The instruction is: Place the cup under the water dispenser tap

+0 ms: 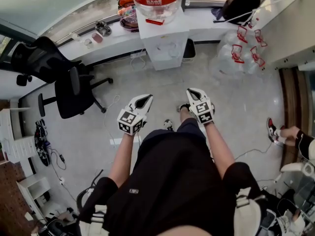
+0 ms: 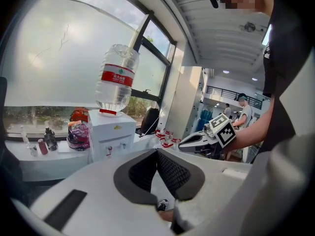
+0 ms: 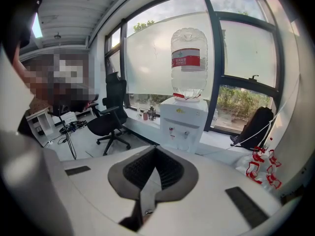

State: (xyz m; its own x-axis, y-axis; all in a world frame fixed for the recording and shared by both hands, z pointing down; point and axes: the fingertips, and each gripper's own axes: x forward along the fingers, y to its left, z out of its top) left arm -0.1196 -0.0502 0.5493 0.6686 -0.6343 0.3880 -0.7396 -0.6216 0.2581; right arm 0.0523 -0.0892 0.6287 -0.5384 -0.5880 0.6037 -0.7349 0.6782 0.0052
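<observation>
The white water dispenser (image 1: 165, 38) with a large clear bottle on top stands against the window sill ahead, across open floor; its two taps (image 3: 178, 132) show on its front. It also shows in the left gripper view (image 2: 112, 136). No cup is between any jaws, and I cannot pick one out for certain among the small items on the sill (image 1: 97, 37). My left gripper (image 1: 146, 98) (image 2: 157, 152) and right gripper (image 1: 191, 91) (image 3: 155, 149) are held out side by side at waist height, both shut and empty, pointing toward the dispenser. The right gripper (image 2: 181, 144) shows in the left gripper view.
A black office chair (image 1: 74, 95) stands on the floor to the left. Clear bags with red print (image 1: 243, 48) lie to the dispenser's right, and a black bag (image 1: 240, 4) sits on the sill. Cables run over the floor. Another person's foot (image 1: 273, 130) is at the right edge.
</observation>
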